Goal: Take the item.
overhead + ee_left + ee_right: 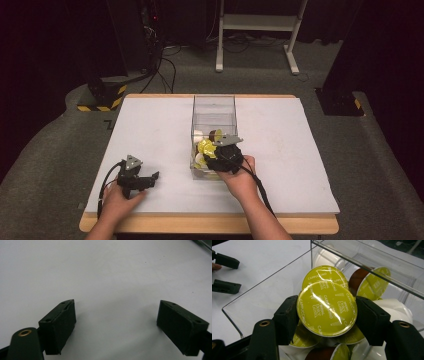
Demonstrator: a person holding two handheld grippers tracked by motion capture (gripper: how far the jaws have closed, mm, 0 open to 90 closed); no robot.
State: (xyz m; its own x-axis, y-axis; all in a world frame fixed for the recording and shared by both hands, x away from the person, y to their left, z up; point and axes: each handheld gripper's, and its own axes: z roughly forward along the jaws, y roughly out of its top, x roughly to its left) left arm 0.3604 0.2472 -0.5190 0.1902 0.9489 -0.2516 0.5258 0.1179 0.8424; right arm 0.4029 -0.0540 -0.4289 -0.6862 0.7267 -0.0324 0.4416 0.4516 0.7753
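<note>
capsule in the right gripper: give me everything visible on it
The coffee capsule has a round, glossy yellow-green foil lid printed "CAPPUCCINO" and "Dolce Gusto"; its body is hidden behind the lid. It faces the camera, tilted, above other capsules inside the clear plastic box. The right gripper is shut on it, black pads pressing opposite rim edges.

Yellow-lidded capsule (327, 308), tilted, in box (274, 285)
</note>
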